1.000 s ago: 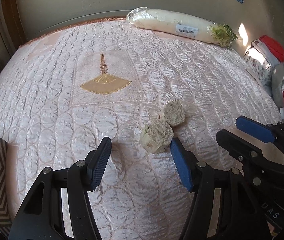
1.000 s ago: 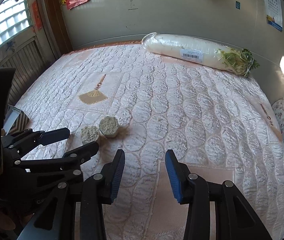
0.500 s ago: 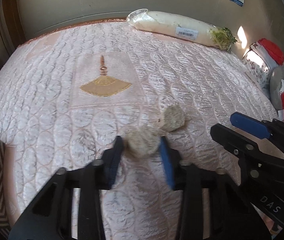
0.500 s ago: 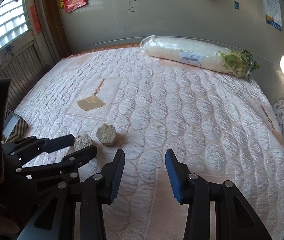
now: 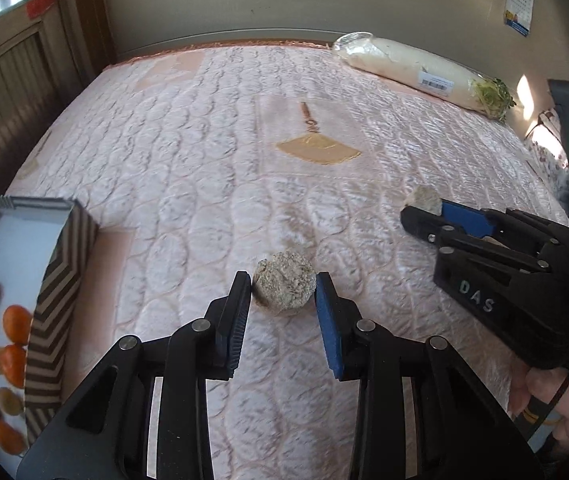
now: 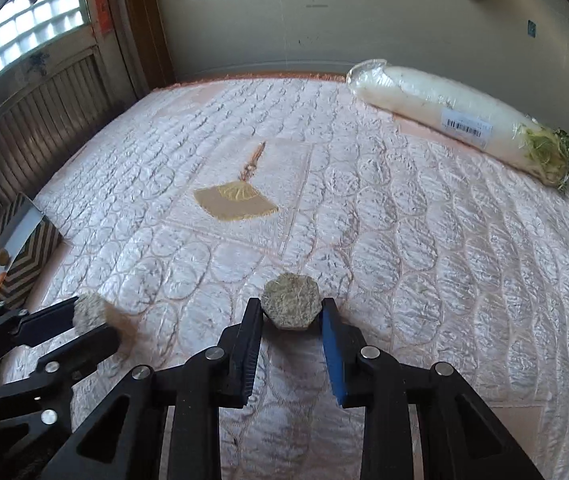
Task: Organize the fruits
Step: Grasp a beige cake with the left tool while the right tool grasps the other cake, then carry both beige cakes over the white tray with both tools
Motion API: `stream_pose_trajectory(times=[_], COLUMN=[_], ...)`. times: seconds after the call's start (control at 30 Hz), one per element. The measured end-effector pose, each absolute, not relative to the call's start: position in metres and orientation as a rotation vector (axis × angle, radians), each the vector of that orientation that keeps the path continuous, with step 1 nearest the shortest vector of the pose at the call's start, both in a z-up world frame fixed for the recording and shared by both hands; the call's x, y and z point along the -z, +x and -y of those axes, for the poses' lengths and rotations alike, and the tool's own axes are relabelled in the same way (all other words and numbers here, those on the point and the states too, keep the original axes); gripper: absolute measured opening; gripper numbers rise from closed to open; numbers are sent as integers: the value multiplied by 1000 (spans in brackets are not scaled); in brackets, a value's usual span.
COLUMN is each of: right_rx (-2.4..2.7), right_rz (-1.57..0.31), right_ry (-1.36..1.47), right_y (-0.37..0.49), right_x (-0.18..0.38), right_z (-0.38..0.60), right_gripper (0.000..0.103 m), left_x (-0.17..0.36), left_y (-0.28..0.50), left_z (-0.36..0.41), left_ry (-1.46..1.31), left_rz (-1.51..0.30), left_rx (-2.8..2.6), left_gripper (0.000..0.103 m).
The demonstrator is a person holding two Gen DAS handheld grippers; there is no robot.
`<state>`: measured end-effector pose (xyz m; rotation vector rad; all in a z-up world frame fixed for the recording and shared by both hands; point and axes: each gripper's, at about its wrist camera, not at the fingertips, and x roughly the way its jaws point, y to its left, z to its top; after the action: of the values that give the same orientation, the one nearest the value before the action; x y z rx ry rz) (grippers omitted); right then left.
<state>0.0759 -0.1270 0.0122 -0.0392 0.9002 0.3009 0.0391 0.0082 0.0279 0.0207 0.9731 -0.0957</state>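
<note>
On the pink quilted bed cover (image 5: 188,152) my left gripper (image 5: 282,280) is shut on a round beige lump (image 5: 284,286), its pads against both sides. The right wrist view shows that lump (image 6: 90,308) at the lower left, in the left gripper (image 6: 92,320). My right gripper (image 6: 291,308) has a hexagonal beige lump (image 6: 290,304) between its pads, and its jaws are closing on it, touching both sides. In the left wrist view this gripper (image 5: 424,210) and its lump (image 5: 422,198) sit at the right.
A striped box (image 5: 60,280) with oranges (image 5: 16,322) and dark dried fruit stands at the left bed edge; the box (image 6: 28,256) also shows in the right wrist view. A plastic-wrapped white radish (image 6: 444,116) lies along the far wall. A hand (image 5: 552,400) holds the right gripper.
The left jaws closed on the nearer lump and carried it left, away from the other. The right gripper moved over to the remaining lump and narrowed onto it.
</note>
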Motion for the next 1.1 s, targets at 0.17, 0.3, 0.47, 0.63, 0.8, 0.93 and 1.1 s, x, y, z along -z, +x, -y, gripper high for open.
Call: stream_pose_trajectory(times=[0.17, 0.3, 0.47, 0.63, 0.8, 0.93, 1.1], right_rx=[-302, -332, -395, -461, -520, -566, -613], right_rz=[-871, -832, -806, -790, -781, -769, -762], right_ry=[-25, -14, -8, -35, -77, -110, -156], right_y=[58, 35, 11, -4, -13, -20, -26], right_x=[-24, -39, -52, -60, -64, -70, -74], right_z=[130, 119, 91, 57, 22, -5, -37], right_gripper=[28, 28, 28, 28, 28, 28, 28], left_x=[-34, -41, -52, -62, -71, -76, -78], left_y=[26, 14, -2, -17, -31, -39, -47], left_z=[-27, -44, -70, -99, -127, -148, -173], left_ry=[7, 1, 0, -9, -26, -41, -57], left_rz=[-954, -934, -901, -873, -846, -834, -825], left_rx=[65, 30, -25, -79, -128, -162, -207], left_gripper=[32, 32, 32, 32, 32, 32, 32])
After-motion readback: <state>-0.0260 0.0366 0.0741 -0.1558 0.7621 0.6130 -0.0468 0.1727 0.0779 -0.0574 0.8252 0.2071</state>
